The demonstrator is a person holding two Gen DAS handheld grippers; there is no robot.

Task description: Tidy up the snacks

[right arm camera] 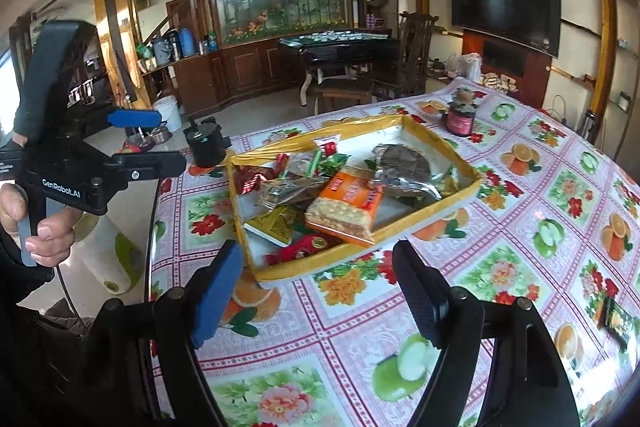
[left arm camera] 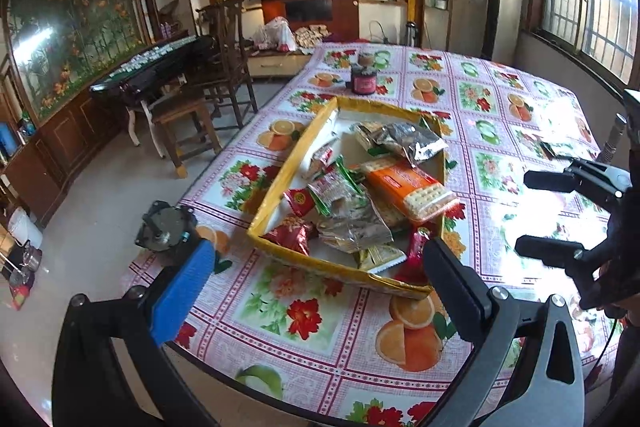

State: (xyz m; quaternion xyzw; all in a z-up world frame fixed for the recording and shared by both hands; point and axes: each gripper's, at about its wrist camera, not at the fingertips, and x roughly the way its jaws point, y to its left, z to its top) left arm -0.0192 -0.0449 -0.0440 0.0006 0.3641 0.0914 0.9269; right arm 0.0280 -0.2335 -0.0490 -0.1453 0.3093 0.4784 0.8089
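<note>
We hold both grippers above the table (left arm camera: 304, 359) with its flowered, fruit-printed plastic cloth. The left gripper (left arm camera: 316, 287) has its fingers spread wide with nothing between them; the right gripper (right arm camera: 320, 291) also stands open and empty. Just beyond them sits the shallow yellow-rimmed cardboard tray (left arm camera: 280, 187), piled with snack packets: an orange cracker pack (left arm camera: 412, 187) on top, red candy wrappers (left arm camera: 292, 233), silver foil bags (left arm camera: 408, 141). One small dark green packet (right arm camera: 616, 319) lies on the cloth well apart from the tray.
</note>
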